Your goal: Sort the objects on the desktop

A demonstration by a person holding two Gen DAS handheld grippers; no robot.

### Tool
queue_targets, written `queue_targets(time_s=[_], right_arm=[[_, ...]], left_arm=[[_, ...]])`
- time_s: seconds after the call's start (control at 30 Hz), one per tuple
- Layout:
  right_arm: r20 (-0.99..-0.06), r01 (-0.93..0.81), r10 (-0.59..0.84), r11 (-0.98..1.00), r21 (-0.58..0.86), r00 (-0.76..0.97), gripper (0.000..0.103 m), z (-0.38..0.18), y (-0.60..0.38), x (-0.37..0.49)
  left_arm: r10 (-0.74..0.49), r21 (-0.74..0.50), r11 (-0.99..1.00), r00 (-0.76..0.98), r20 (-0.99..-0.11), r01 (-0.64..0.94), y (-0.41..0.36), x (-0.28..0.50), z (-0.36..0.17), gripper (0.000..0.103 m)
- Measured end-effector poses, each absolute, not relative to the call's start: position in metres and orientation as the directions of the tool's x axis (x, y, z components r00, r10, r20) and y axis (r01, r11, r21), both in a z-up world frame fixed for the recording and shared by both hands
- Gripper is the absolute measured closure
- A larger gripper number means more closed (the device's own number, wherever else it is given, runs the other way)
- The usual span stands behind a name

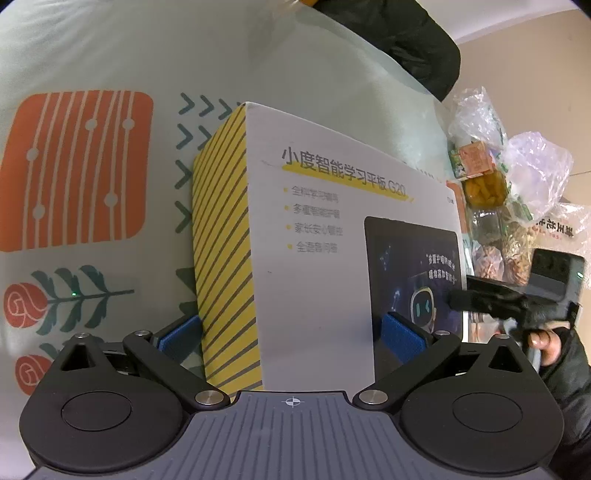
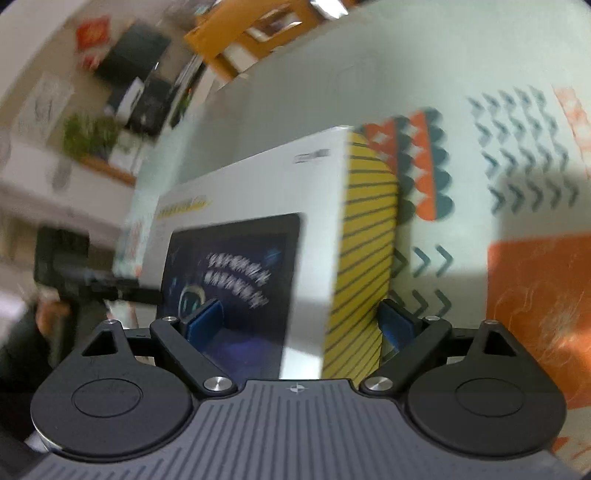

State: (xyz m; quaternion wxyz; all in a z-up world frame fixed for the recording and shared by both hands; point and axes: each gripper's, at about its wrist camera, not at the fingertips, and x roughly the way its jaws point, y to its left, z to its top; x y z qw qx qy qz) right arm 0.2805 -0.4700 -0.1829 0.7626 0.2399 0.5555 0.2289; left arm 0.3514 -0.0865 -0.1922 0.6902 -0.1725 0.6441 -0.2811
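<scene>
A white tablet box [image 1: 325,236] with a yellow striped side and a printed tablet picture stands between both grippers over the patterned tablecloth [image 1: 92,74]. My left gripper [image 1: 291,336] is shut on one end of the box, blue pads pressing the striped side and the printed face. My right gripper [image 2: 301,321] is shut on the other end of the same box [image 2: 258,206], its blue pads on both faces. The right gripper also shows at the right of the left wrist view [image 1: 517,295], and the left gripper at the left of the right wrist view [image 2: 74,273].
Plastic bags of snacks and a jar of yellow pieces [image 1: 487,184] lie at the table's far right edge. A dark jacket sleeve [image 1: 417,37] is above. The right wrist view is blurred; a wooden chair [image 2: 251,29] and shelves with a plant [image 2: 88,136] stand beyond the table.
</scene>
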Motion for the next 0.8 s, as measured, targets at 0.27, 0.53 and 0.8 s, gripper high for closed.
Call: queue_targets(time_s=[0.27, 0.53, 0.8], right_arm=[[-0.663, -0.075, 0.666, 0.723, 0.687, 0.343, 0.0, -0.154, -0.487, 0.269], [-0.746, 0.005, 0.594, 0.781, 0.624, 0.3, 0.0, -0.187, -0.46, 0.289], [-0.741, 0.031, 0.601, 0.77, 0.637, 0.299, 0.0, -0.196, -0.46, 0.297]], left_arm=[[-0.613, -0.601, 0.779, 0.014, -0.79, 0.177, -0.085, 0.353, -0.192, 0.0], [-0.601, -0.591, 0.788, 0.005, -0.799, 0.174, -0.087, 0.353, -0.19, 0.0], [-0.592, -0.58, 0.797, 0.03, -0.805, 0.169, -0.09, 0.348, -0.188, 0.0]])
